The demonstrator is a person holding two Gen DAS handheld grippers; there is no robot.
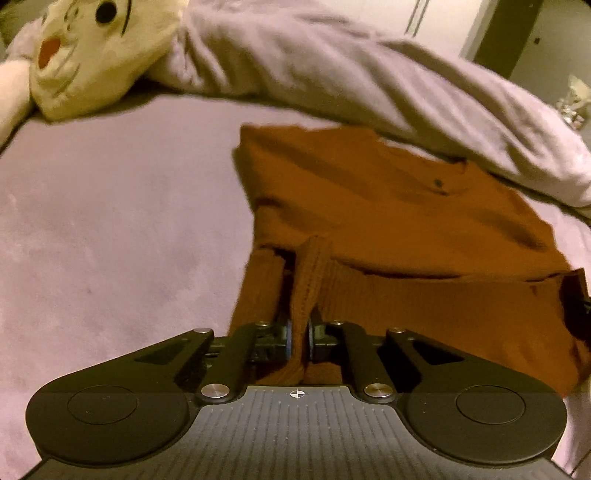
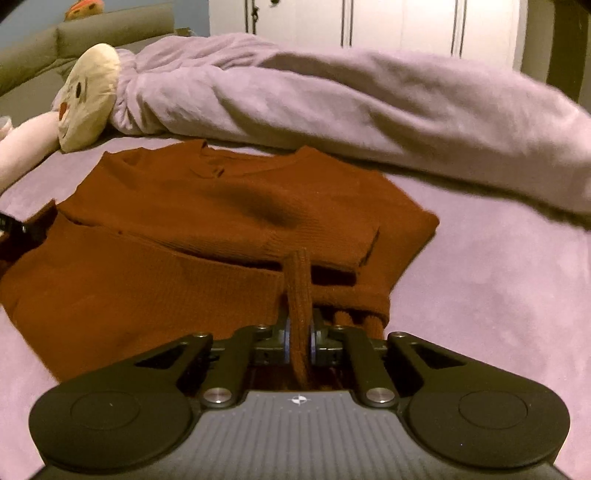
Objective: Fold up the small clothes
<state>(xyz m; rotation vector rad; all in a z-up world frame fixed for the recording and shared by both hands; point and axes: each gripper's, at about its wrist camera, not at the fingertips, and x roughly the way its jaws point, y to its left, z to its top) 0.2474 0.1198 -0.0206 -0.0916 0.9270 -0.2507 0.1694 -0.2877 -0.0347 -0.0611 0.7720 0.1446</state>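
A rust-orange knitted sweater (image 1: 399,218) lies on a lilac bed cover, its sleeves folded across the body. My left gripper (image 1: 298,338) is shut on a pinched ridge of the ribbed hem at the sweater's near left corner. In the right wrist view the same sweater (image 2: 207,206) spreads to the left, and my right gripper (image 2: 300,339) is shut on a ridge of the hem at the near right corner. The other gripper's black tip (image 2: 14,227) shows at the left edge of the right wrist view.
A bunched lilac duvet (image 2: 351,99) runs across the back of the bed, just behind the sweater's collar. A cream plush toy with a face (image 1: 85,55) lies at the back left. White wardrobe doors (image 2: 402,22) stand beyond the bed. Bare bed cover (image 1: 110,221) lies left of the sweater.
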